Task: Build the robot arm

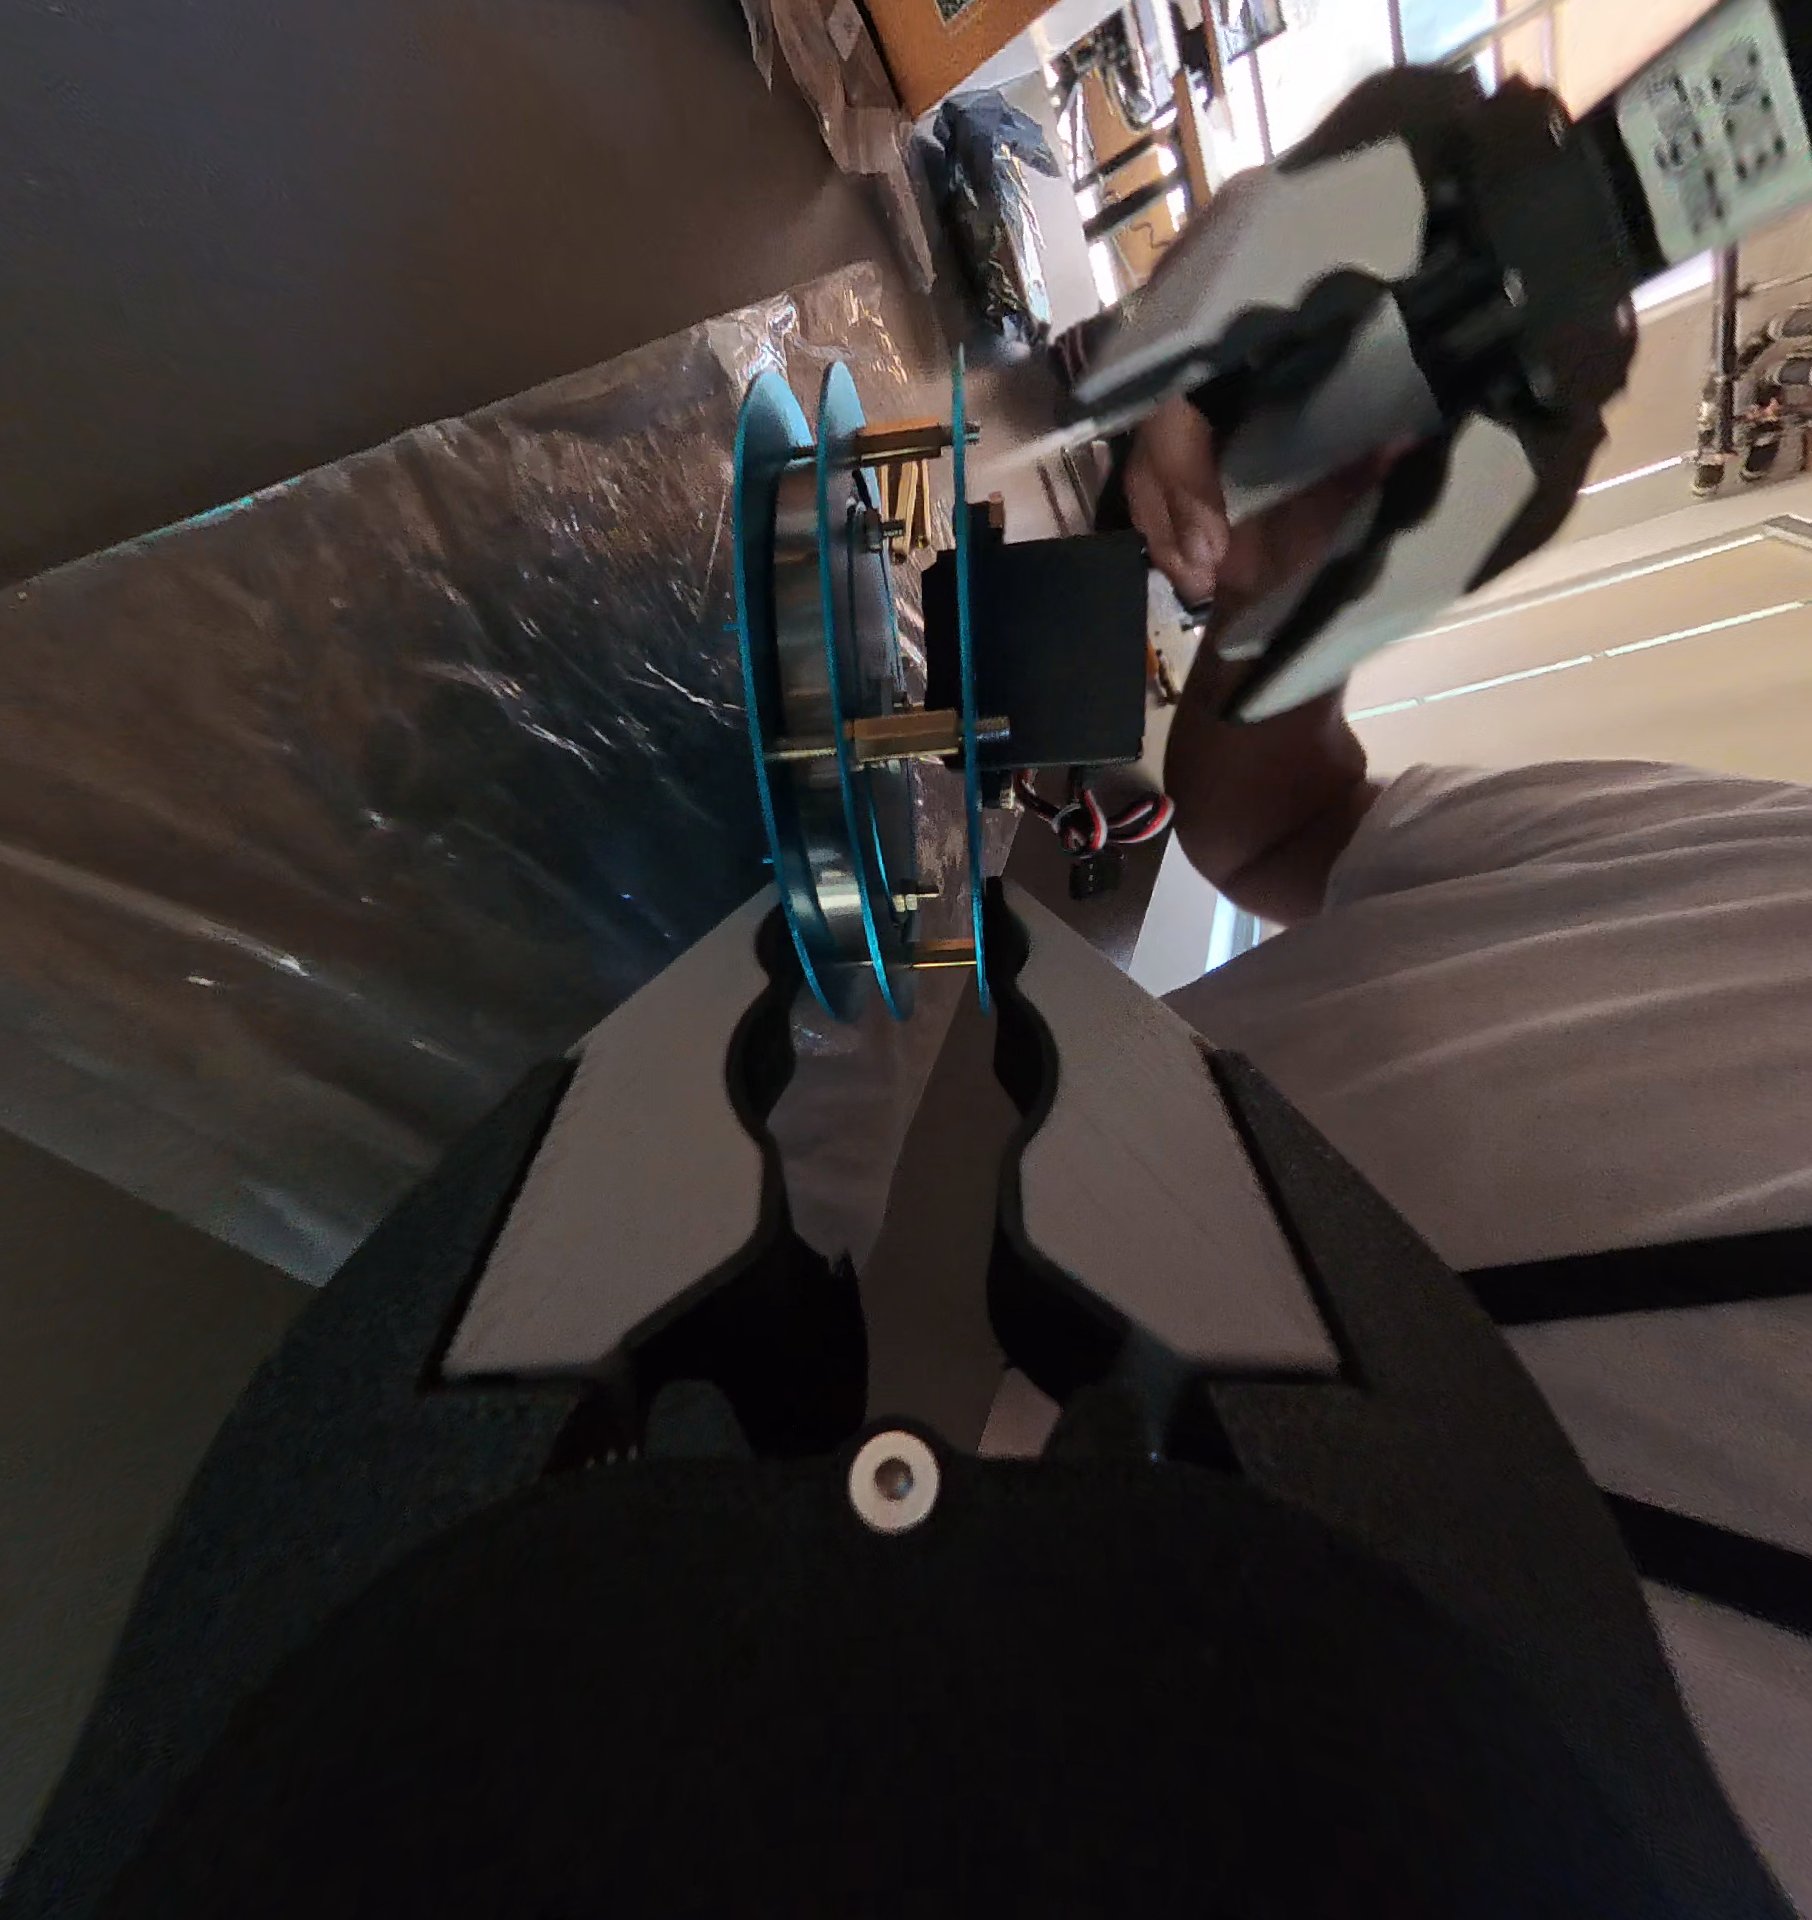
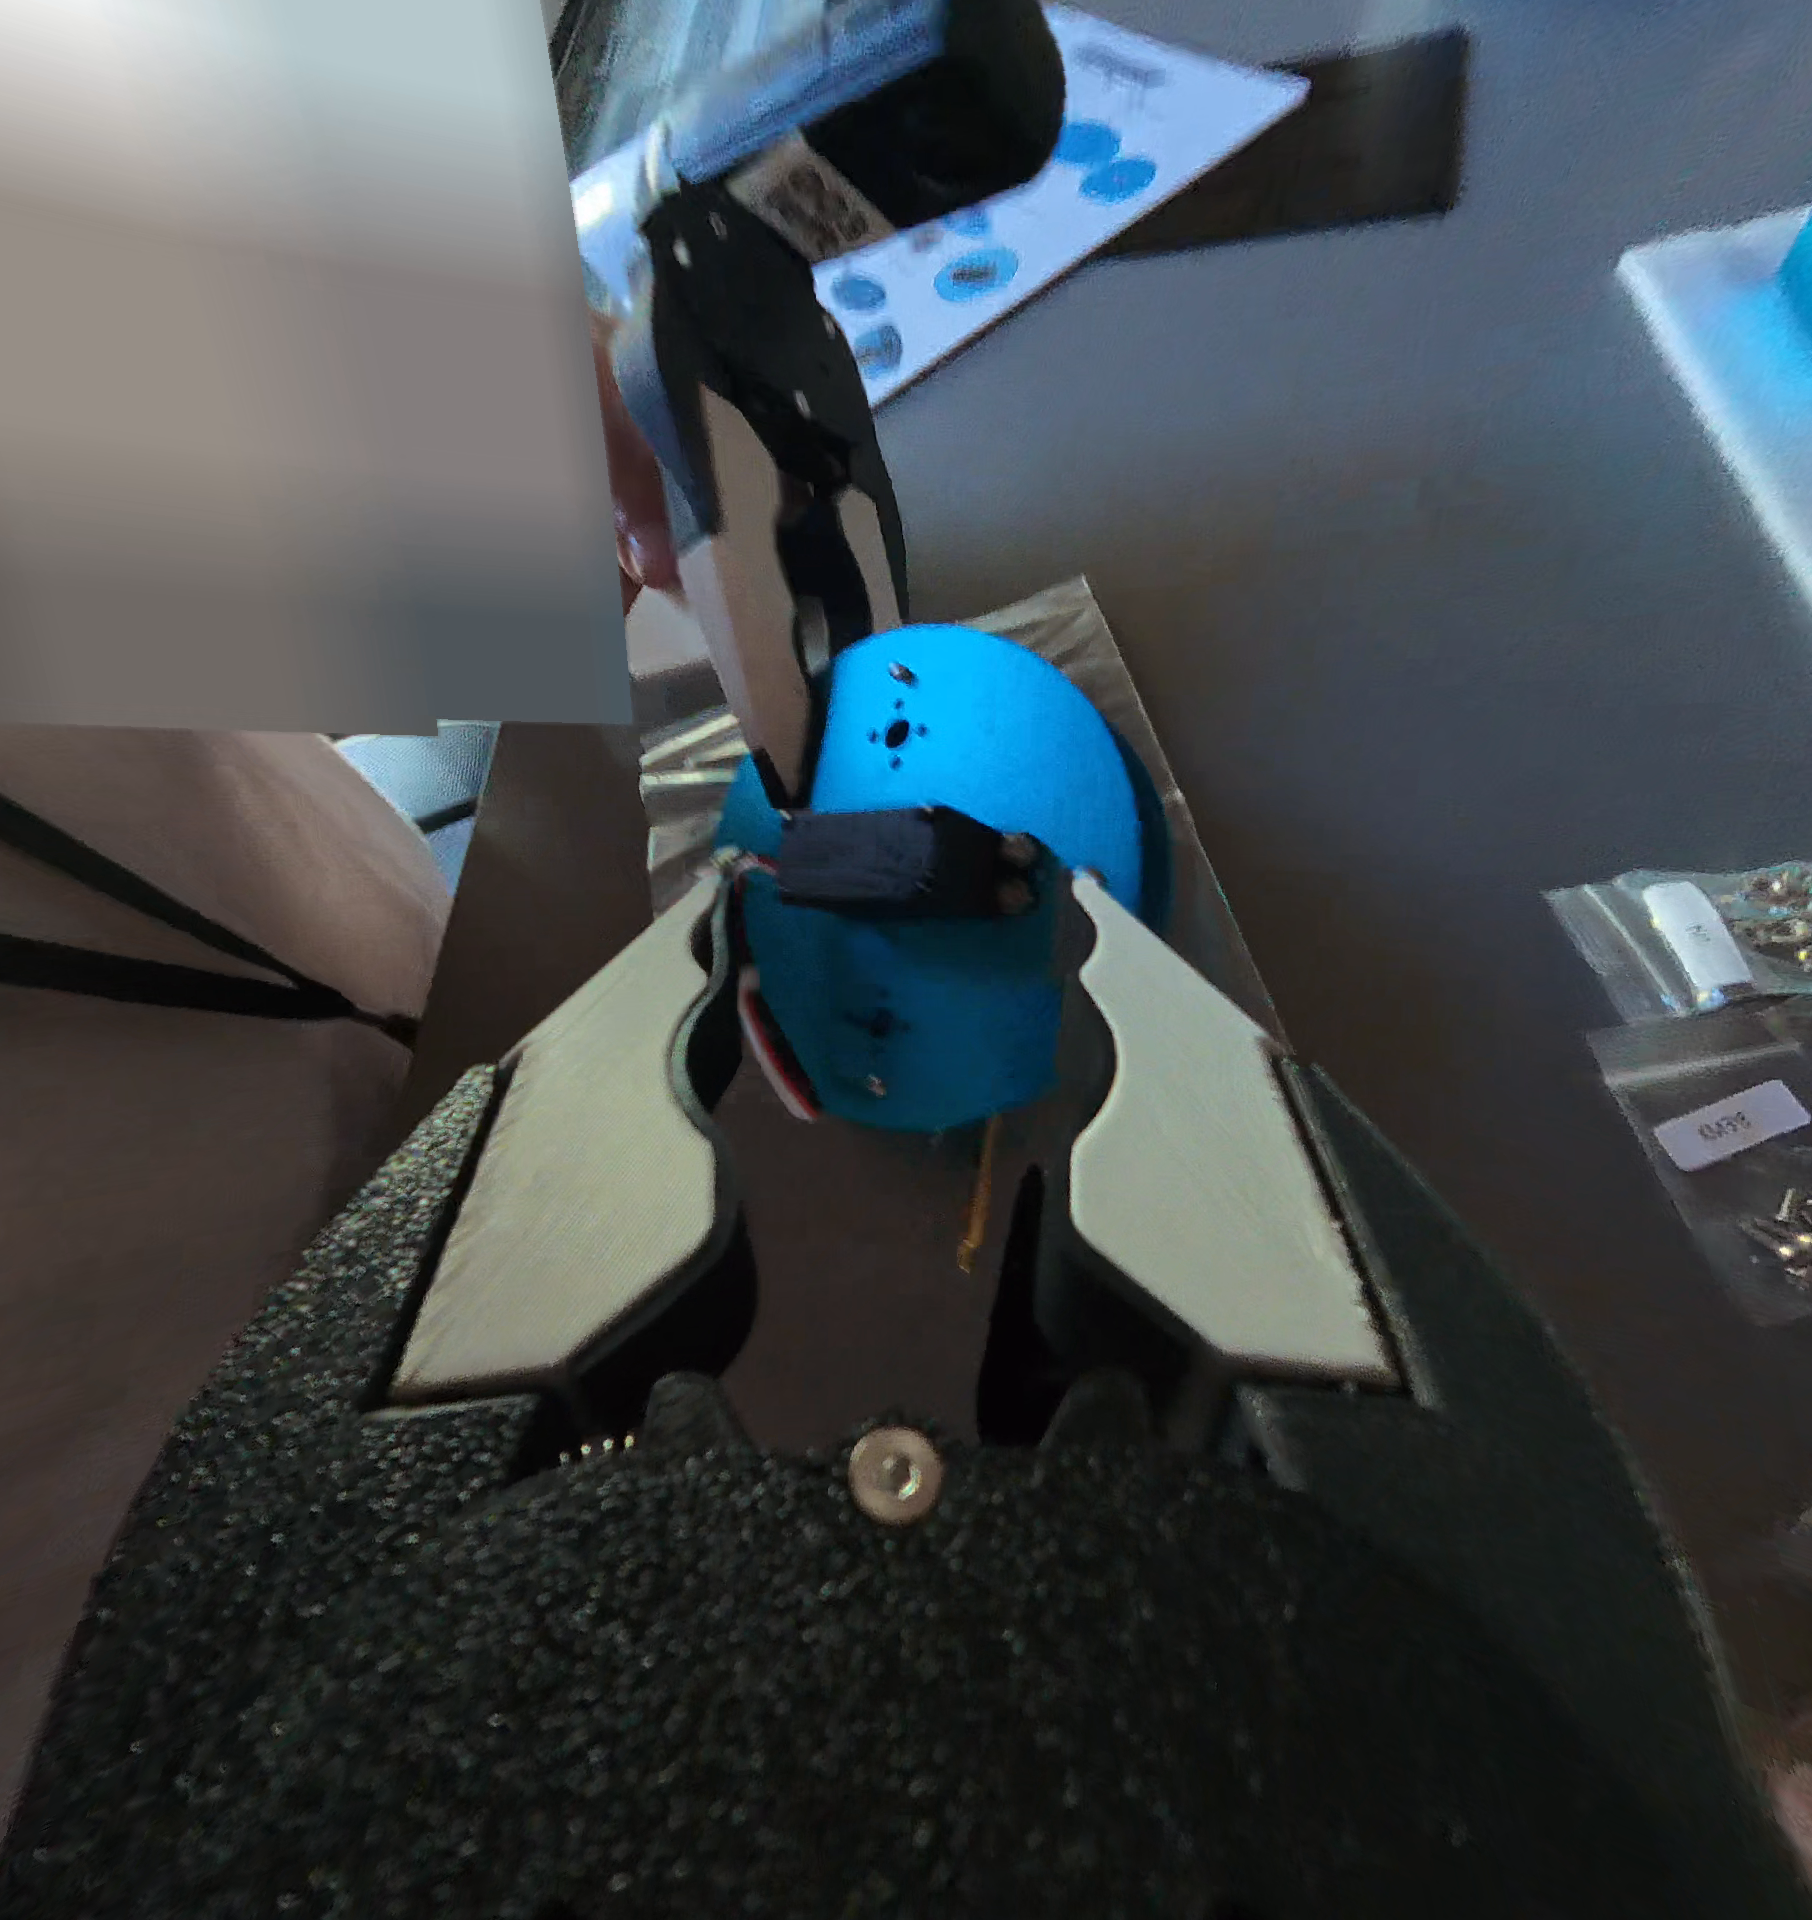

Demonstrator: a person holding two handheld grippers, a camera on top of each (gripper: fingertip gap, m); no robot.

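On a grey table [image 2: 1401,623] by screw bags [image 2: 1754,1174], left gripper [image 1: 886,925] apparently clamps blue disc assembly [image 1: 860,686]; right gripper [image 2: 902,883] gapes.

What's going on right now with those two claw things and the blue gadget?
Left tool shut on blue disc assembly, held off the table. Right tool open, close by its black servo. Loose brass standoff lies beneath.

Black grippers; silver fingers [image 1: 611,1174]
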